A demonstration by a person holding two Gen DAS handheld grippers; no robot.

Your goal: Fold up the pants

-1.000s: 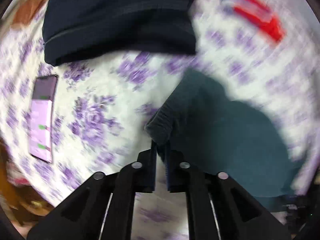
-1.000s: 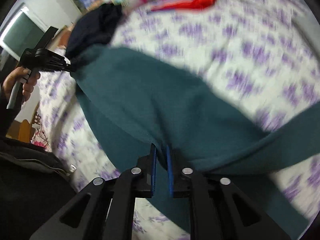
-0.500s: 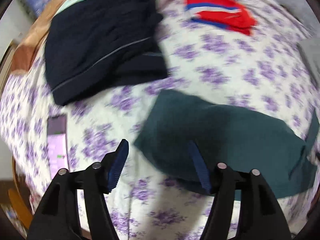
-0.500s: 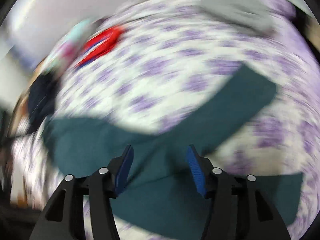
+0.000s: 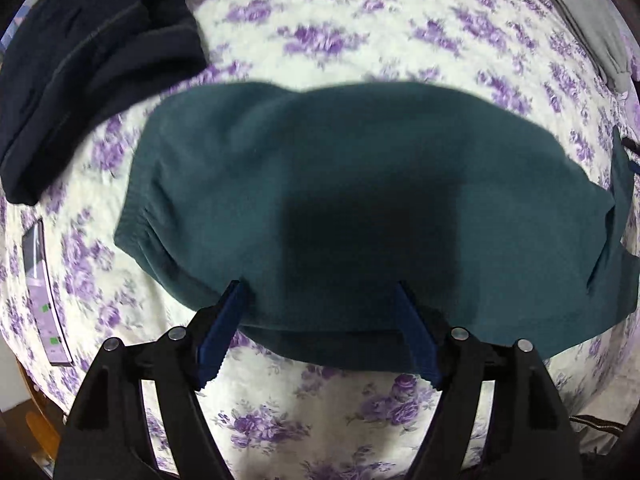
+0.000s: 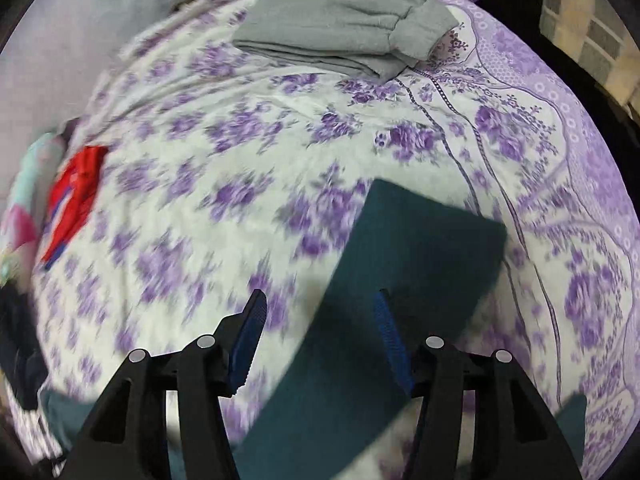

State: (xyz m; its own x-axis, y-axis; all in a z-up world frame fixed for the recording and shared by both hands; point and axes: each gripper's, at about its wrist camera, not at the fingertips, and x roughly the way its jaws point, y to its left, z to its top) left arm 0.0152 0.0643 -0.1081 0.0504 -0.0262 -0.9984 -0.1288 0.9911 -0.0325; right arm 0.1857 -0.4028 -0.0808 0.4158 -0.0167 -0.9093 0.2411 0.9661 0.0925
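The dark teal pants (image 5: 340, 200) lie flat on the purple-flowered bedsheet (image 5: 360, 40), waistband end at the left. My left gripper (image 5: 320, 328) is open and empty, its jaws wide apart just above the near edge of the pants. In the right wrist view a teal pant leg (image 6: 400, 264) stretches away across the sheet. My right gripper (image 6: 320, 340) is open and empty above that leg, its right finger (image 6: 390, 340) over the cloth.
Dark navy clothing (image 5: 80, 52) lies at the upper left and a phone (image 5: 44, 292) at the left bed edge. Folded grey pants (image 6: 340, 20) lie far ahead of the right gripper. A red garment (image 6: 76, 196) lies at the left.
One second ago both grippers were shut on the teal pants and held them up. Both have opened and let go; the pants now lie on the bed.
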